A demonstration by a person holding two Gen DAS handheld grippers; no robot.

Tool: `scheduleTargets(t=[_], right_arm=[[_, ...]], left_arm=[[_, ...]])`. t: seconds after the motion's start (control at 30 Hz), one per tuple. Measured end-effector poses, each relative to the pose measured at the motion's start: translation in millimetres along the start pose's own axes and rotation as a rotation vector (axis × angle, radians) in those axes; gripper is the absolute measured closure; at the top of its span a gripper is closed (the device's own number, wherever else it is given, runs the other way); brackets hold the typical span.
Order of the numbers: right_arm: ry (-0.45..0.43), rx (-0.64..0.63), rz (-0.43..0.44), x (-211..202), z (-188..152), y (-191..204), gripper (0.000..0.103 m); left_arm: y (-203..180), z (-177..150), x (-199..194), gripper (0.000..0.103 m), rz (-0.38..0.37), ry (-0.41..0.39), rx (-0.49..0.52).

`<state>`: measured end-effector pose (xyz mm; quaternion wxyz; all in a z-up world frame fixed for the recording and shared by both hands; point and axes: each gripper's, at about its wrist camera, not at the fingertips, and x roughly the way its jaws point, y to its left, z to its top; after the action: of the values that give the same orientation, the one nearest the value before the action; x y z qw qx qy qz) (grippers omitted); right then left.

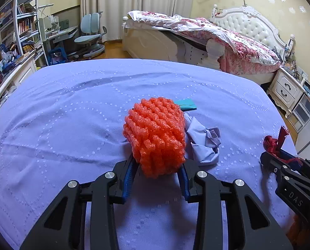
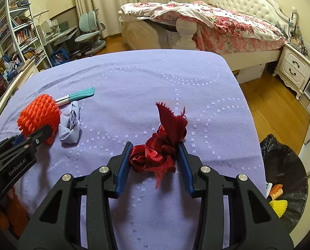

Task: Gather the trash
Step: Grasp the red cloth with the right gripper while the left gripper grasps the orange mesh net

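Observation:
My left gripper (image 1: pixel 157 166) is shut on an orange foam fruit net (image 1: pixel 155 137), which bulges up between the blue pads above the purple tablecloth (image 1: pixel 71 108); the same net shows in the right wrist view (image 2: pixel 37 114). My right gripper (image 2: pixel 155 156) is shut on a crumpled dark red ribbon (image 2: pixel 163 143), also seen at the right edge of the left wrist view (image 1: pixel 272 141). A crumpled pale purple paper (image 1: pixel 205 145) lies just right of the net. A teal and white wrapper (image 2: pixel 77 96) lies behind it.
A bin lined with a black bag (image 2: pixel 284 166) stands at the table's right edge on the wooden floor, holding yellow and orange items. Beyond the table are a bed (image 2: pixel 217 23), a nightstand (image 2: pixel 294 68), a desk chair (image 2: pixel 90 33) and bookshelves (image 2: pixel 19 31).

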<state>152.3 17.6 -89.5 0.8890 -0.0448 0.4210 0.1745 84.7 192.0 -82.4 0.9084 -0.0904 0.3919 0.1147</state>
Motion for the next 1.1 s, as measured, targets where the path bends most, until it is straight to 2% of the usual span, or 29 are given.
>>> scheduleTargets(t=[0.3,0.7,1.1], right_arm=[[-0.016,0.001,0.006,-14,-11,1,0.061],[-0.032,0.003,0.012,-45,-43,-5,0.061],[-0.066,0.046,-0.017,-83,-75,-37,0.061]], left_arm=[[-1,-19,-23,0.068,-0.007,-0.012,0.016],[-19,-41,-48,0.069,-0.031,-0.017,0.034],[-61,-57,-71,0.069,-0.102,-0.049,0.089]])
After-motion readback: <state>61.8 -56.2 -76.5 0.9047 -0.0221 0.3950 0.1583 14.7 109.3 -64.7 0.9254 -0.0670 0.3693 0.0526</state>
